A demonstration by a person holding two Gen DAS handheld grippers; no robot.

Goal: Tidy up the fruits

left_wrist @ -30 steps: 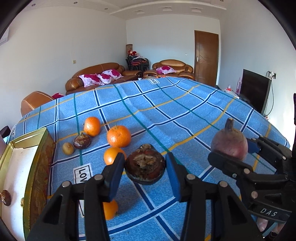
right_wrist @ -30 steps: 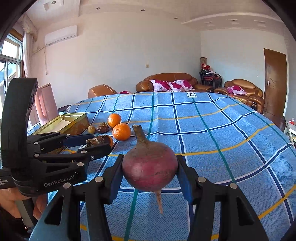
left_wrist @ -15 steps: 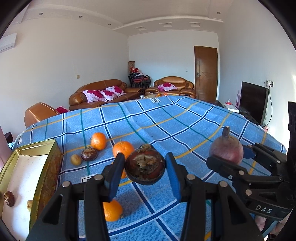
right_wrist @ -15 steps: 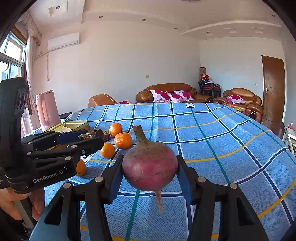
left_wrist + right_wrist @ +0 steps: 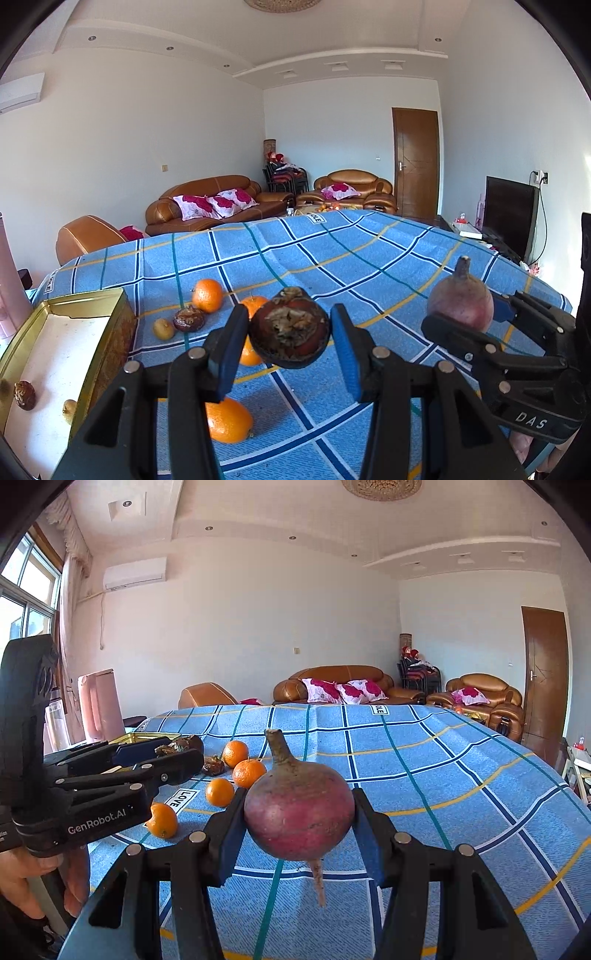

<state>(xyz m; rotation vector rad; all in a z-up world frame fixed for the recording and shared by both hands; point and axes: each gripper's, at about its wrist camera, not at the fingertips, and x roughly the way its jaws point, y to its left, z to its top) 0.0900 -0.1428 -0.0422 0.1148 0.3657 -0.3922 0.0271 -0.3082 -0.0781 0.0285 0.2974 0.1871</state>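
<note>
My left gripper (image 5: 288,332) is shut on a dark brown, shrivelled round fruit (image 5: 290,326), held above the blue checked tablecloth (image 5: 332,258). From the right wrist view this gripper (image 5: 173,753) shows at the left with the fruit (image 5: 181,745) in it. My right gripper (image 5: 299,812) is shut on a red beet-like root (image 5: 299,808), stalk up and thin tail hanging down. Several oranges (image 5: 207,295) (image 5: 249,772) lie on the cloth with a small dark fruit (image 5: 189,319) and a small yellowish fruit (image 5: 163,329).
A gold tin tray (image 5: 107,354) stands at the left and holds a dark fruit (image 5: 25,395) and a small pale one (image 5: 68,410). A pink jug (image 5: 99,705) stands beyond it. A hand (image 5: 22,886) holds the left gripper. Brown sofas (image 5: 207,203) lie past the table's far edge.
Both grippers have tipped upward, so the table's fruits sit lower in both views and more ceiling shows. The left gripper has shifted a little with its fruit. Both grips are unchanged.
</note>
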